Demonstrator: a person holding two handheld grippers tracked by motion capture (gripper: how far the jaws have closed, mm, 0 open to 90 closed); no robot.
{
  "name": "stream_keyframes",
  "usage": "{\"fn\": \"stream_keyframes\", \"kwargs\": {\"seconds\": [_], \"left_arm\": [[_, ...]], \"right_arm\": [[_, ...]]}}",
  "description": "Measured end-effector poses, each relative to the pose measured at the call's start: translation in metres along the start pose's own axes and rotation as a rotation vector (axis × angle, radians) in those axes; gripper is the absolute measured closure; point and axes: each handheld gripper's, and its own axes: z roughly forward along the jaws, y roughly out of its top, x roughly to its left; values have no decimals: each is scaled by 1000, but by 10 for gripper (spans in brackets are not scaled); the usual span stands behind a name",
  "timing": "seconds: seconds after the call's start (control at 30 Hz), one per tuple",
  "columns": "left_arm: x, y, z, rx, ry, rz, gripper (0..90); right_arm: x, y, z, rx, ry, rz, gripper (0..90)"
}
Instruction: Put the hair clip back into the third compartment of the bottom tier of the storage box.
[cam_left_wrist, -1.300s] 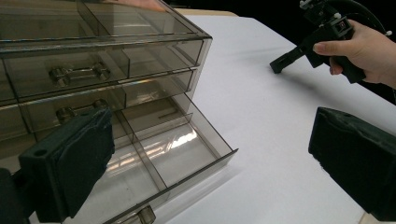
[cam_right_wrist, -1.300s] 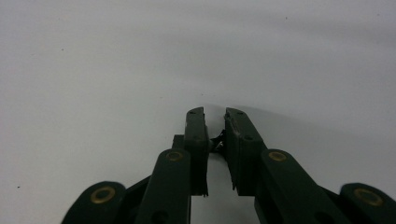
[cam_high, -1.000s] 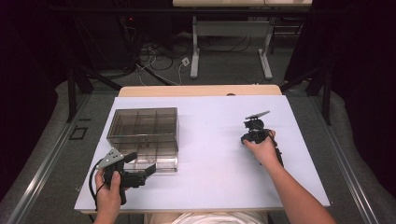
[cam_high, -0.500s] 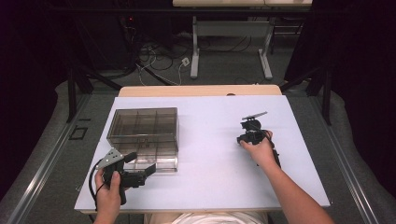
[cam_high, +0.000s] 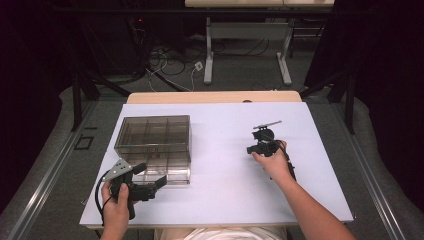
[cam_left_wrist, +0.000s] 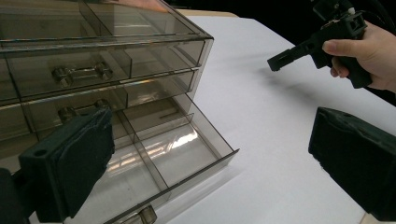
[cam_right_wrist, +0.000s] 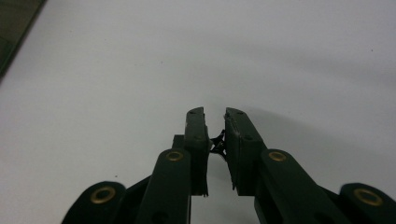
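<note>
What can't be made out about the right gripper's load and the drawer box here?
- Small black thing between the right gripper pads: right gripper view, mostly hidden by them, too small to identify.
- Open bottom drawer of the drawer box: left gripper view, near end cut off by the bottom edge and left gripper pad.
- Upper drawers: contents blurred by tinted, reflective plastic.

I can read no lettering, label, brand or number anywhere here. The clear drawer box in front of me bears no print on its fronts or its open drawer, and the white table is blank. My black pads carry no marking either.
</note>
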Motion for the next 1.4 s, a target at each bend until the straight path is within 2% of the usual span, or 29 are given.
{"fn": "stream_keyframes", "kwargs": {"seconds": [0.13, 0.27, 0.53, 0.9, 0.97, 1.4], "left_arm": [[0, 0, 0, -1, 1, -1, 6], [0, 0, 0, -1, 1, 0, 6], [0, 0, 0, -2, 2, 0, 6], [0, 0, 0, -3, 2, 2, 6], [0, 0, 0, -3, 2, 1, 6], [0, 0, -1, -5, 3, 2, 6]], "right_arm": [[6, 0, -2, -6, 10, -7, 798], [11, -1, -4, -18, 24, -41, 798], [26, -3, -7, -37, 66, -60, 798], [40, -6, -10, -54, 97, -93, 798], [42, -7, -10, -67, 118, -104, 798], [66, -12, -14, -74, 163, -153, 798]]}}
